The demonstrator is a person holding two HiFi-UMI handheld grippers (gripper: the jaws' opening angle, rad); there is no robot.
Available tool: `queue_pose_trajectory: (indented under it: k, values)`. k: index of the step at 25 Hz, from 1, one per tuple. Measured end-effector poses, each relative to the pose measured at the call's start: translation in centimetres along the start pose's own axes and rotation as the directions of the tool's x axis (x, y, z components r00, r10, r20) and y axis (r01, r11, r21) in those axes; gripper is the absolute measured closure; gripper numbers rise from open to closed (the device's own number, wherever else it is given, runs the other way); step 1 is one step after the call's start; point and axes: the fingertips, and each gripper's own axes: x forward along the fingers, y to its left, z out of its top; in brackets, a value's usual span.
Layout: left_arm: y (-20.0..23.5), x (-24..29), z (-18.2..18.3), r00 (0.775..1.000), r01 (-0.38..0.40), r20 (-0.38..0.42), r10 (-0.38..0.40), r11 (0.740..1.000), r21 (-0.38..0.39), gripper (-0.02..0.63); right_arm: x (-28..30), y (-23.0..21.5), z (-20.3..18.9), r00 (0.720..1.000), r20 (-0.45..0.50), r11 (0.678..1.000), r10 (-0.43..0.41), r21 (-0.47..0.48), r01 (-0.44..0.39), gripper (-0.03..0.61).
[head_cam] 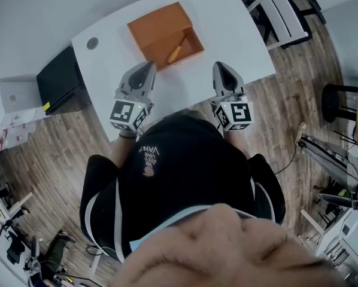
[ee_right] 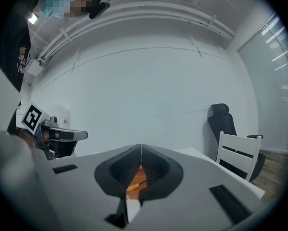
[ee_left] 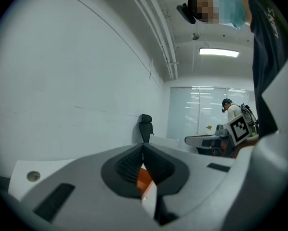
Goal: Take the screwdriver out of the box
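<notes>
Screwdriver (head_cam: 175,53) is lying inside the open orange box (head_cam: 157,27) on the counter (head_cam: 227,23). Left gripper (head_cam: 146,68) and right gripper (head_cam: 220,68) hover near the box, fingers pinched together on nothing.

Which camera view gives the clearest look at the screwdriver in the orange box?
The head view: the screwdriver lies in the open orange box, plain from above. The right gripper view catches only a sliver of its handle past the shut tongs; the left gripper view shows just orange box.
</notes>
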Motion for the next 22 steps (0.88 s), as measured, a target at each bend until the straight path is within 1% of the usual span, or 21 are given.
queue_pose_trajectory:
  k: [9, 15, 22]
  values:
    - [0.3, 2.9, 0.0, 1.000, 0.025, -0.009, -0.025, 1.000, 0.013, 0.597, 1.9, -1.7, 0.4, 1.000, -0.008, 1.000, 0.011, -0.011, -0.011, 0.567]
    - [0.8, 4.3, 0.2, 1.000, 0.026, -0.013, -0.026, 1.000, 0.010, 0.597, 3.1, -2.6, 0.6, 1.000, -0.006, 1.000, 0.017, -0.016, -0.017, 0.566]
    - [1.4, 5.9, 0.9, 1.000, 0.025, -0.009, -0.025, 0.999, 0.030, 0.597, 4.4, -4.0, 1.3, 1.000, 0.012, 0.999, 0.012, -0.033, -0.011, 0.567]
